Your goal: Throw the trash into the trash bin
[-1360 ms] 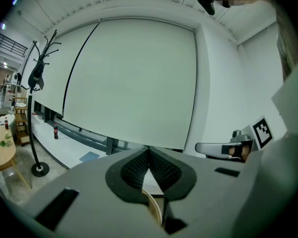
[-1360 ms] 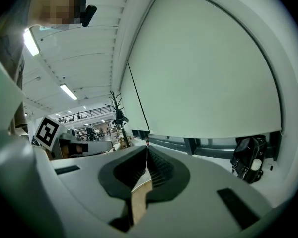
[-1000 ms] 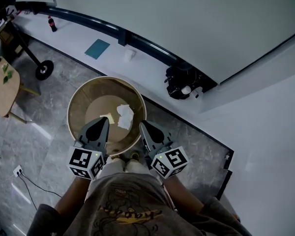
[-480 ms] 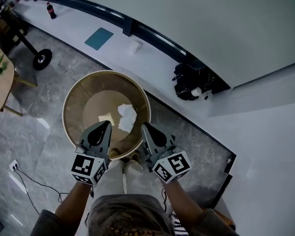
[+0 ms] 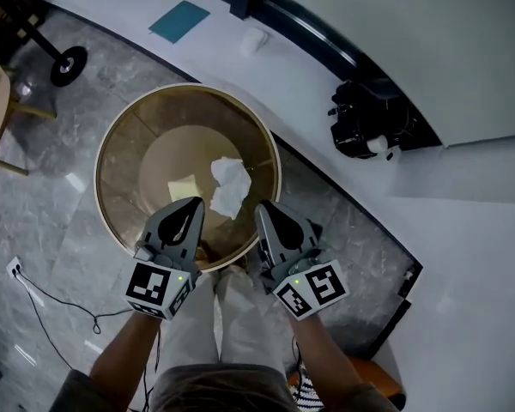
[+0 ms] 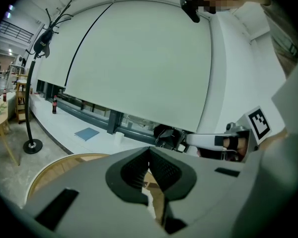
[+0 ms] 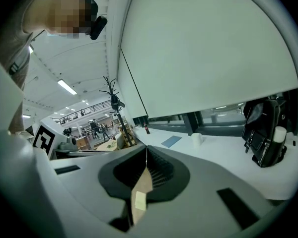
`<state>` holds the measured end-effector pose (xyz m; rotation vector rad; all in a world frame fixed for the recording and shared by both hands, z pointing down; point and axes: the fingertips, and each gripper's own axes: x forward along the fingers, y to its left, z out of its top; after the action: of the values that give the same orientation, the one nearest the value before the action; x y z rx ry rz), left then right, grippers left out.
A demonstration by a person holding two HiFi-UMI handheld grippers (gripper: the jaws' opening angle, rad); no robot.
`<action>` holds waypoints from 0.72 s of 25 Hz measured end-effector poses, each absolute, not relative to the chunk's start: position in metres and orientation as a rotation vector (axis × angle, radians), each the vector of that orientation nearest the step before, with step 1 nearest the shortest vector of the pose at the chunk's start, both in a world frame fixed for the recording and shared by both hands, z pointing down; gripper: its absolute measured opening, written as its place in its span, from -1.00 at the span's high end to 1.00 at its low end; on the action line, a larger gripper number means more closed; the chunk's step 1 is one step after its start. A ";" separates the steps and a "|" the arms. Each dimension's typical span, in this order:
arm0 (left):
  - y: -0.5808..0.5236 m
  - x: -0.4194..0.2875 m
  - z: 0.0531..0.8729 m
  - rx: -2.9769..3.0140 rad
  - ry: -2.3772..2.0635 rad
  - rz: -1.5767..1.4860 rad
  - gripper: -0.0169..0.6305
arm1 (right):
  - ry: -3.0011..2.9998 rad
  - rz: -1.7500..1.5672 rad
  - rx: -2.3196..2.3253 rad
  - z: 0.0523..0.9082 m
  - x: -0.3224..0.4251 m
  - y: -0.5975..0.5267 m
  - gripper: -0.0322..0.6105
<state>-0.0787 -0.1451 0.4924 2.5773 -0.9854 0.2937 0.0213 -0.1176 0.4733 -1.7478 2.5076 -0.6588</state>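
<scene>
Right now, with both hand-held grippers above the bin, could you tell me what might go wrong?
The left hand-held gripper and right hand-held gripper hang close over the near rim of the round tan trash bin; a bump might shift it.
Both are shut and empty, while the crumpled white paper and pale yellow square note already lie inside; reaching in could drag trash out.
The thin black cable on the floor beside the person could snag a step.

The round tan trash bin (image 5: 118,187) stands open and upright on the grey floor (image 5: 51,221). On its bottom lie a crumpled white paper (image 5: 231,184) and, just left, a pale yellow scrap (image 5: 184,188).
</scene>
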 end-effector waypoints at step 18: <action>-0.130 -0.062 0.560 2.501 -0.951 0.310 0.91 | 2.504 -0.855 -1.636 0.551 0.018 -0.112 0.18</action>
<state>-0.0619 -0.1300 0.5602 2.5014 -0.9514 0.3100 0.0181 -0.1117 0.5514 -1.6363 2.5036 -0.8547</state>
